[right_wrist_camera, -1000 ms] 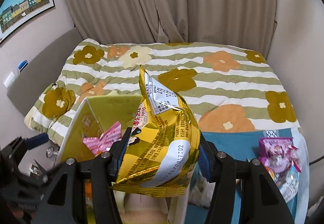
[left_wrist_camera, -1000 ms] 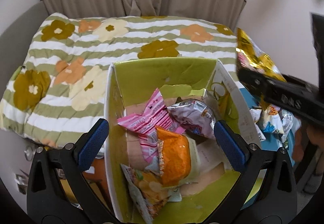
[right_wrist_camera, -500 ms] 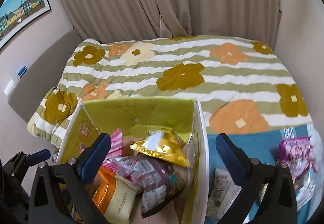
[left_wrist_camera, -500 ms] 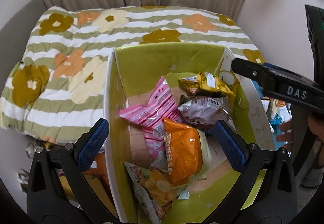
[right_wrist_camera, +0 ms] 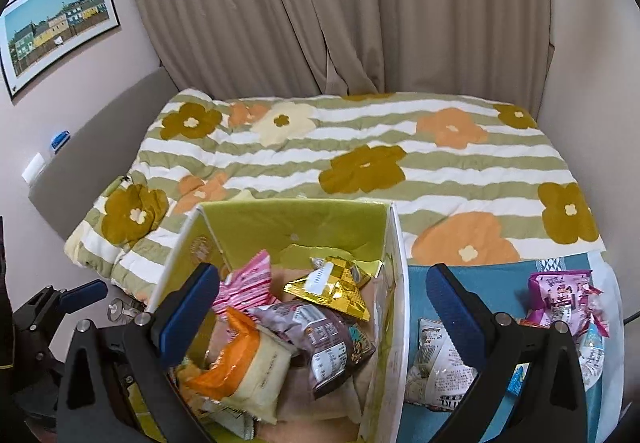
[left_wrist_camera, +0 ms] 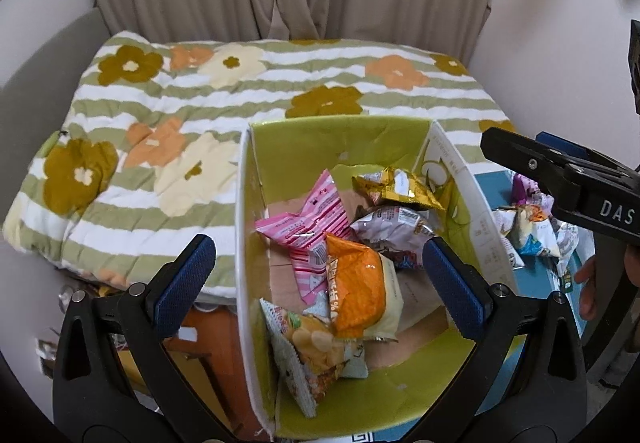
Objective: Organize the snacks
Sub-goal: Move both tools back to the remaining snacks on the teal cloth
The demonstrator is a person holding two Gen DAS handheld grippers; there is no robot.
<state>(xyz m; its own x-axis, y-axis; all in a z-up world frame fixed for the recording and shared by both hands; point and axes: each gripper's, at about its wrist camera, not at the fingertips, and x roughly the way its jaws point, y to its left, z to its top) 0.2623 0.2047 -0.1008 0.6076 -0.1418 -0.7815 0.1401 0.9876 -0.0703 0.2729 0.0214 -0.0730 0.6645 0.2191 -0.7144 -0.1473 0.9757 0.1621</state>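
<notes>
A: Left wrist view first. What's there?

B: Left gripper point(left_wrist_camera: 316, 279) w/ blue pads spread wide, nothing btwn them, hovering over the open green-lined white cardboard box point(left_wrist_camera: 340, 151). Inside: crinkly gold foil snack bag point(left_wrist_camera: 400, 189) at the far right, resting partly on a silver-purple snack packet point(left_wrist_camera: 390, 227). Pink striped wrapper point(left_wrist_camera: 310, 221) left of those, orange-and-cream chip bag point(left_wrist_camera: 360, 289) nearer, potato-chip print packet point(left_wrist_camera: 316, 351) nearest. Right gripper point(left_wrist_camera: 560, 179) shows at the right edge, outside the box wall; a fingertip of the person point(left_wrist_camera: 586, 283) below it. Loose snack packets point(left_wrist_camera: 532, 227) on teal cloth beyond the box.

A: Right wrist view?

B: Right gripper point(right_wrist_camera: 322, 307) jaws have just opened, now fully apart, empty. Gold foil bag point(right_wrist_camera: 332, 287) lies in the box point(right_wrist_camera: 288, 219), on the purple packet point(right_wrist_camera: 320, 339), clear of both pads. Right pad sits outside the box wall, above the teal cloth point(right_wrist_camera: 504, 275). Magenta pouch point(right_wrist_camera: 560, 295) and white printed packet point(right_wrist_camera: 436, 367) on that cloth. Floral striped quilt on the bed point(right_wrist_camera: 360, 167) behind, beige curtains point(right_wrist_camera: 340, 11) at the back.
</notes>
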